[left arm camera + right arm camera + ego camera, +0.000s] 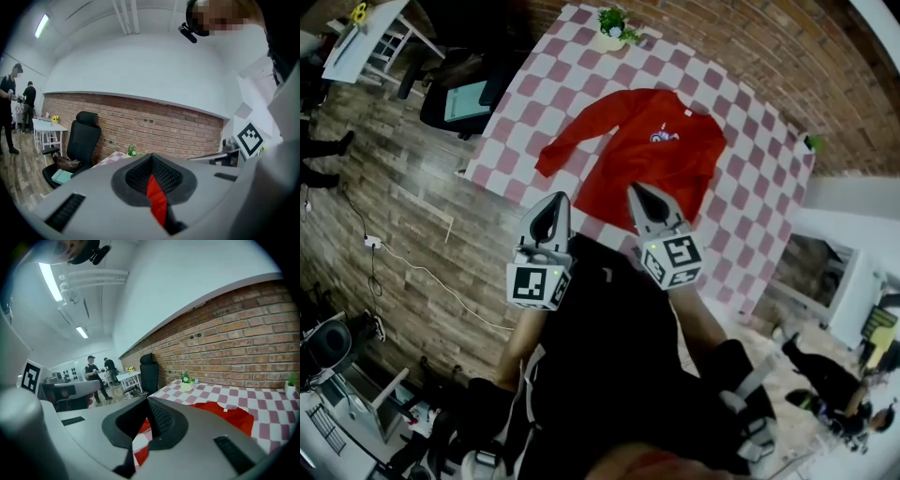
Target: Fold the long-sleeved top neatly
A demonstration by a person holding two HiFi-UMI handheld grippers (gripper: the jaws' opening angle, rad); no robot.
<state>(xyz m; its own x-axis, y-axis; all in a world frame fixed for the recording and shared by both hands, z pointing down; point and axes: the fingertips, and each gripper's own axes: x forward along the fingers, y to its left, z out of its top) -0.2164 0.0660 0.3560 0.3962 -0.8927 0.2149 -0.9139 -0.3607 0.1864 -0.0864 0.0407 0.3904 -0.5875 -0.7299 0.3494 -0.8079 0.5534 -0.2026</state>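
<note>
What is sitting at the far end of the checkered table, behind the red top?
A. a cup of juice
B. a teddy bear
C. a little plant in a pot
C: a little potted plant stands on the checkered table, just beyond the collar end of the red top.

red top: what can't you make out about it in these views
Near hem of the red top: head view, partly behind the right gripper.
Second sleeve: head view shows only one laid out.
Chest print: head view, too small to read.
Red strip in the shut jaws of the left gripper: left gripper view, pinched or seen through, unclear.
</note>
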